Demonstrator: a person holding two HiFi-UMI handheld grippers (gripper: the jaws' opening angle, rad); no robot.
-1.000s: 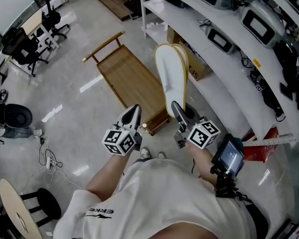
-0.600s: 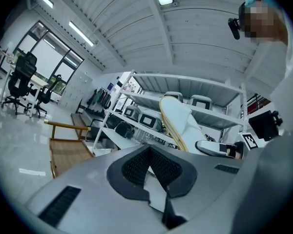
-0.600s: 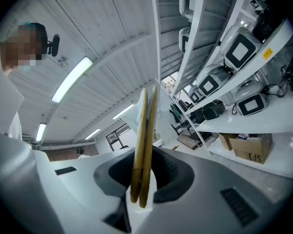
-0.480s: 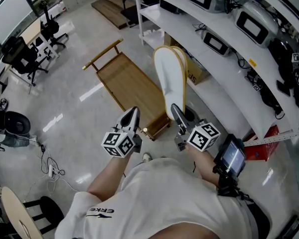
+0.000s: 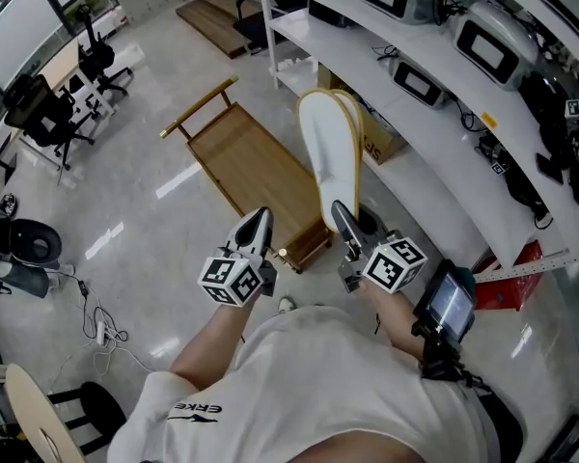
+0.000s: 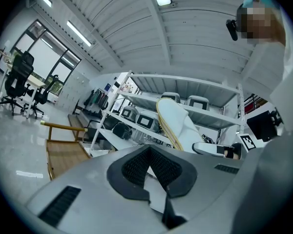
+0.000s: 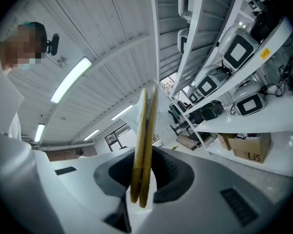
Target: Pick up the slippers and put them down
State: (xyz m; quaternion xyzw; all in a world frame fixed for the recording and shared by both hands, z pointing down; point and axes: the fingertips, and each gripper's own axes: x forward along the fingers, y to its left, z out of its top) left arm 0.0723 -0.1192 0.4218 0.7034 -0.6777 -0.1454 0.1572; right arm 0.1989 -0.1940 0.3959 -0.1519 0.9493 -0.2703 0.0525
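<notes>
gripping paired slippers (image 5: 329,149) in right gripper (image 5: 342,214) jaws

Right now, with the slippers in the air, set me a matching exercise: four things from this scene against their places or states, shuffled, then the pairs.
Things:
1. slippers
2. left gripper
3. wooden rack
4. cardboard box

Places or states:
a. under the white shelf
b. out on the open floor
c. jaws together, nothing between them
d. clamped in the right gripper

Pairs: 1-d, 2-c, 3-b, 4-a
</notes>
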